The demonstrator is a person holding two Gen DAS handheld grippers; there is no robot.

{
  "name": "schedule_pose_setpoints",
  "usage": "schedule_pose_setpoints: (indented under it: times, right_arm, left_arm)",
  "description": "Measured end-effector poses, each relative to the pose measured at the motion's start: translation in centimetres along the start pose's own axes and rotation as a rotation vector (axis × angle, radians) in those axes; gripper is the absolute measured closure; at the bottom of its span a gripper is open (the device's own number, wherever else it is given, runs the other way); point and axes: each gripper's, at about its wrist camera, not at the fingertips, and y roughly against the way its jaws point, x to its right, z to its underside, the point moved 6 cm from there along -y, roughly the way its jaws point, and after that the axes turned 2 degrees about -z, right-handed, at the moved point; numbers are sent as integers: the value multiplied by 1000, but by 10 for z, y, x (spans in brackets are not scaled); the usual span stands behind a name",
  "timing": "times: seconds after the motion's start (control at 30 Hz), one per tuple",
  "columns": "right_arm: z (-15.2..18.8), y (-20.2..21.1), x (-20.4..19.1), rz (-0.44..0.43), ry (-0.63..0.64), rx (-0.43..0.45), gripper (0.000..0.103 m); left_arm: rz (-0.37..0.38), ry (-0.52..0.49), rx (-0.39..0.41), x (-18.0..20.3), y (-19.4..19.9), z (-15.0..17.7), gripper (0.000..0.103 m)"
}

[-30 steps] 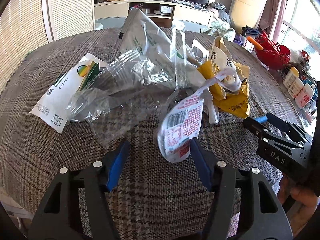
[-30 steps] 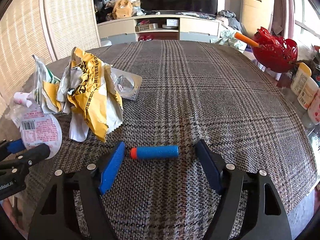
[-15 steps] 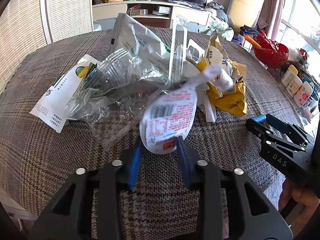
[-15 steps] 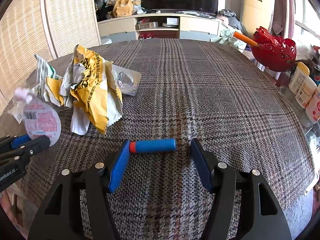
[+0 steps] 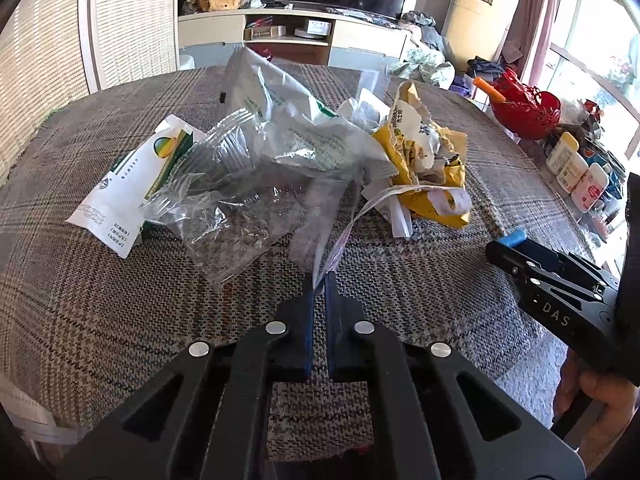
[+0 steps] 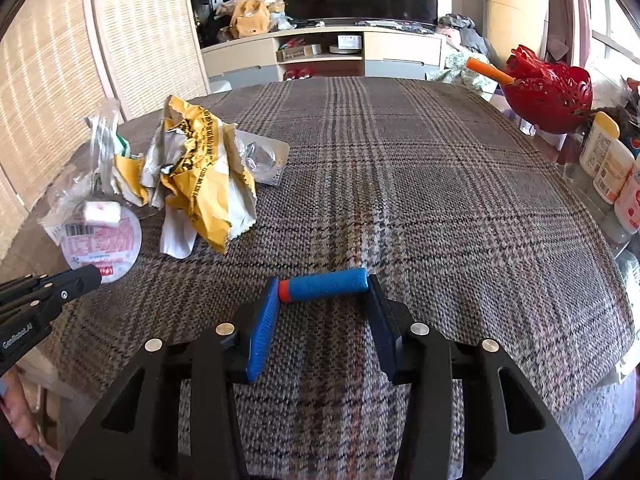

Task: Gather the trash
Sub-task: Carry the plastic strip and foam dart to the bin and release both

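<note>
- While both grippers point down at the checked tablecloth (image 6: 420, 184), the left gripper (image 5: 319, 284) has just squeezed together on the edge of a round pink-and-white lid (image 6: 102, 246).
- That lid sits at the near end of the trash pile, just beside a crumpled yellow wrapper (image 5: 424, 160) and a clear plastic bag (image 5: 224, 220).
- Over on the bare cloth, the right gripper (image 6: 323, 290) has been closing, and its pads now touch both ends of a blue foam dart (image 6: 326, 289).
- A red basket (image 6: 548, 92) stands well apart, past the table edge.
</note>
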Motion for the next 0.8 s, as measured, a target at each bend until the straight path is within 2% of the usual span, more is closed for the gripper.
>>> schedule_pose_setpoints:
  times: [0.4,0.8]
  right_arm:
    - [12,34,-15,-26,14,25,59]
    - [40,96,-30,-57,24,95,59]
  left_arm:
    - [23,-7,48,1,29,9,101]
    - [12,-25,94,14,84,50,101]
